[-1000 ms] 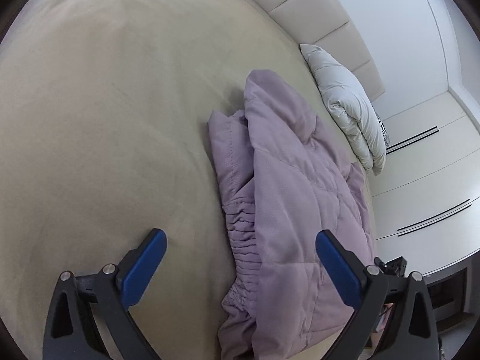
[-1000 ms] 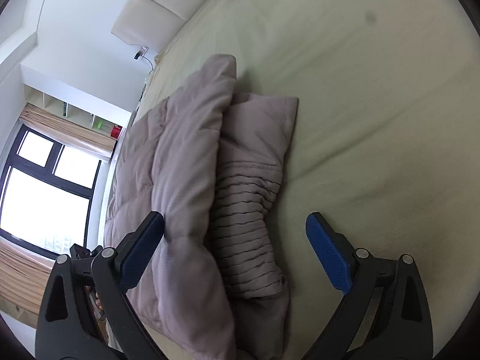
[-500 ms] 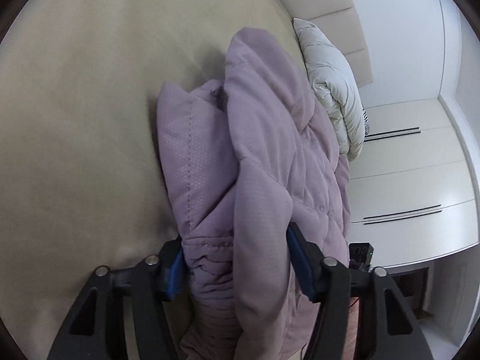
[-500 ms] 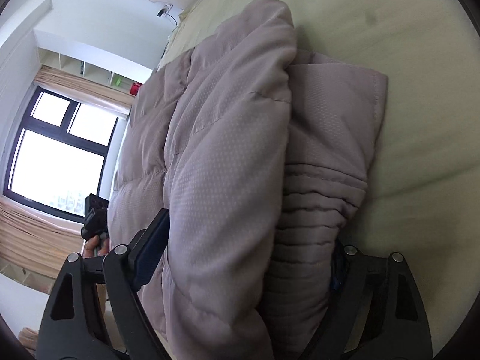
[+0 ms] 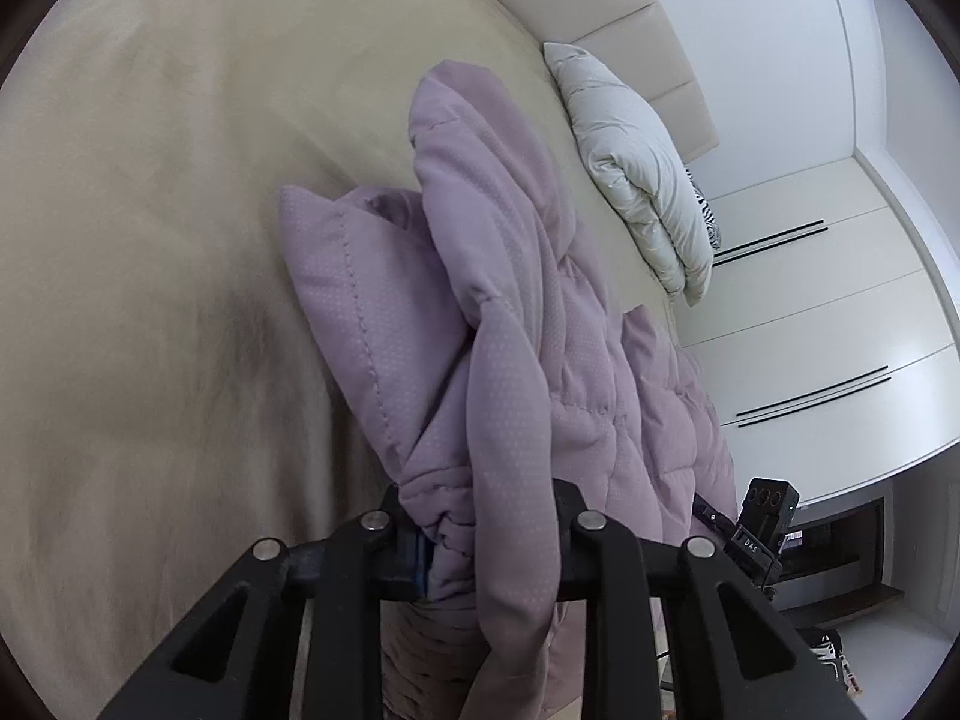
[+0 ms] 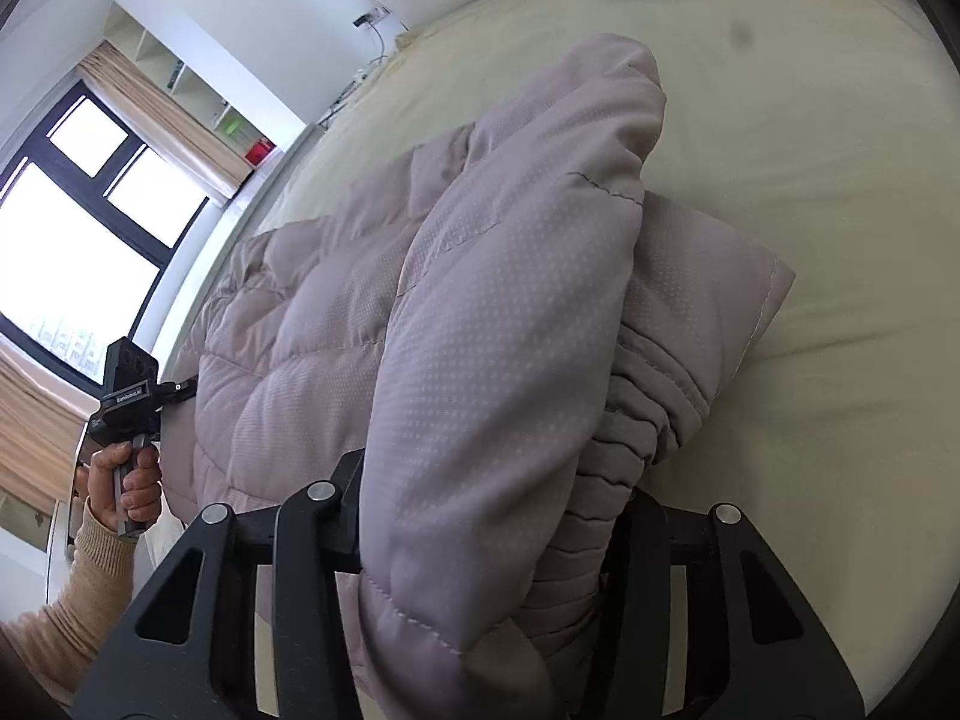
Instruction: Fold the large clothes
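A lilac quilted puffer jacket [image 5: 510,312] lies in a folded bundle on the beige bed [image 5: 150,180]. In the left wrist view its gathered cuff and a thick fold are bunched between the jaws of my left gripper [image 5: 486,528], which are closing and pinch the fabric. In the right wrist view the same jacket [image 6: 480,300] fills the gap of my right gripper [image 6: 492,510]. Those jaws are closing too, pressed against a thick fold that hides the pads. Both near ends of the jacket are lifted off the sheet.
A white folded duvet [image 5: 636,168] lies by the padded headboard [image 5: 600,18]. White wardrobe doors [image 5: 840,300] stand beyond the bed. In the right wrist view a window [image 6: 72,228] is at left, and a hand in a tan sleeve [image 6: 90,570] grips a gripper handle.
Both grippers went from wide open over the jacket to squeezed on its near edge. The fabric has since bunched up and risen off the bed.
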`<state>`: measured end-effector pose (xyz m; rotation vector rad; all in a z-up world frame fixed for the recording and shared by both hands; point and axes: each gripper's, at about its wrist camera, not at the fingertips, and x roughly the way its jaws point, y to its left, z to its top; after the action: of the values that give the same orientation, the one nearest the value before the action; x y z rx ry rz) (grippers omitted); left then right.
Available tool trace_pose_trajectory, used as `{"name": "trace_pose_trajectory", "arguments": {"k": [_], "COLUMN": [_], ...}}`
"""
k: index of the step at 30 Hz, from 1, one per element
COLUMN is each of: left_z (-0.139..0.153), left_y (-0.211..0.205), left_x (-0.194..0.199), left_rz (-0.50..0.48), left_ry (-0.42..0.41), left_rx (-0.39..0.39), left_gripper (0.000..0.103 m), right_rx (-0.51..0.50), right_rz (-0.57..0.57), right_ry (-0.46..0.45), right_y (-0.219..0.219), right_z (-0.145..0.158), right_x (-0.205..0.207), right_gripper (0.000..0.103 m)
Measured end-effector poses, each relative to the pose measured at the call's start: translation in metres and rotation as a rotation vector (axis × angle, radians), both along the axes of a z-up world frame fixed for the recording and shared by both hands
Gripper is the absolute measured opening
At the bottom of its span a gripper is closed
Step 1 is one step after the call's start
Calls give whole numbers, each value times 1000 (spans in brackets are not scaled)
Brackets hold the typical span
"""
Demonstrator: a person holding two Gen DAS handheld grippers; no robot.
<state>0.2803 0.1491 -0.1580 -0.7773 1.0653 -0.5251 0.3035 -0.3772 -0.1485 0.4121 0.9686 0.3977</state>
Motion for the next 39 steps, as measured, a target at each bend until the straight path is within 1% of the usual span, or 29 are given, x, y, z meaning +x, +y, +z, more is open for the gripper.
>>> {"name": "trace_pose_trajectory", "arguments": {"k": [3, 6, 7, 9, 10, 11, 12, 13, 14, 15, 16, 17, 18, 19, 21, 24, 27, 28, 30, 31, 32, 34, 36, 37, 38, 39], "left_z": [17, 28, 29, 22, 15, 3, -15, -36, -56, -73, -77, -73, -68, -65, -60, -49, -37, -32, -14, -3, 8, 35, 57, 68, 82, 96], "left_y": [13, 26, 29, 37, 37, 41, 48, 56, 66, 72, 72, 69, 66, 64, 65, 68, 77, 81, 92, 96, 96, 96, 86, 80, 67, 54], "left_x": [-28, -53, -59, -70, -70, -70, -69, -69, -70, -71, -72, -73, -73, -72, -70, -75, -87, -96, -111, -119, -125, -134, -142, -146, -152, -162], "left_rz": [-1, 6, 5, 7, 6, 16, 34, 49, 71, 95, 98, 94, 93, 93, 93, 127, 166, 183, 224, 243, 258, 271, 261, 258, 251, 241], "left_ry": [-32, -58, -65, -55, -42, -16, 29, 68, 97, 119, 114, 87, 73, 74, 81, 66, 48, 35, -18, -47, -76, -139, -195, -221, -266, -323], "left_rx": [-3, -4, 3, 15, 35, 37, 10, -42, -127, -219, -243, -208, -172, -152, -136, -112, -90, -73, -29, 1, 48, 167, 230, 260, 309, 367], "left_gripper": [27, 27, 27, 28, 28, 28, 29, 33, 35, 37, 37, 38, 39, 41, 43, 47, 49, 51, 55, 59, 60, 64, 69, 69, 69, 74], "right_rx": [32, 62, 75, 109, 118, 127, 157, 213, 287, 355, 419, 437, 424, 417, 413, 393, 378, 353, 288, 259, 223, 164, 126, 111, 87, 51], "right_rz": [23, 44, 47, 43, 33, 8, -35, -75, -101, -129, -148, -154, -157, -159, -159, -209, -262, -278, -304, -321, -345, -374, -382, -382, -378, -373], "right_ry": [-46, -64, -65, -54, -43, -22, 14, 52, 75, 83, 81, 66, 53, 56, 78, 99, 72, 54, 22, 6, -12, -47, -100, -125, -156, -195], "right_y": [19, 33, 36, 39, 39, 43, 42, 39, 34, 29, 28, 30, 33, 34, 35, 31, 9, 6, 3, 1, -1, -5, 4, 9, 16, 20], "right_z": [20, 24, 21, 10, 1, -9, -25, -45, -66, -83, -94, -96, -94, -92, -88, -78, -64, -59, -46, -39, -30, -10, 13, 24, 36, 49], "right_x": [-26, -49, -54, -61, -63, -67, -66, -66, -65, -68, -70, -74, -75, -74, -71, -79, -97, -104, -126, -134, -142, -153, -165, -168, -172, -177], "right_gripper": [45, 44, 44, 44, 44, 44, 44, 46, 52, 54, 55, 55, 55, 57, 61, 63, 63, 63, 63, 63, 63, 63, 63, 63, 63, 63]}}
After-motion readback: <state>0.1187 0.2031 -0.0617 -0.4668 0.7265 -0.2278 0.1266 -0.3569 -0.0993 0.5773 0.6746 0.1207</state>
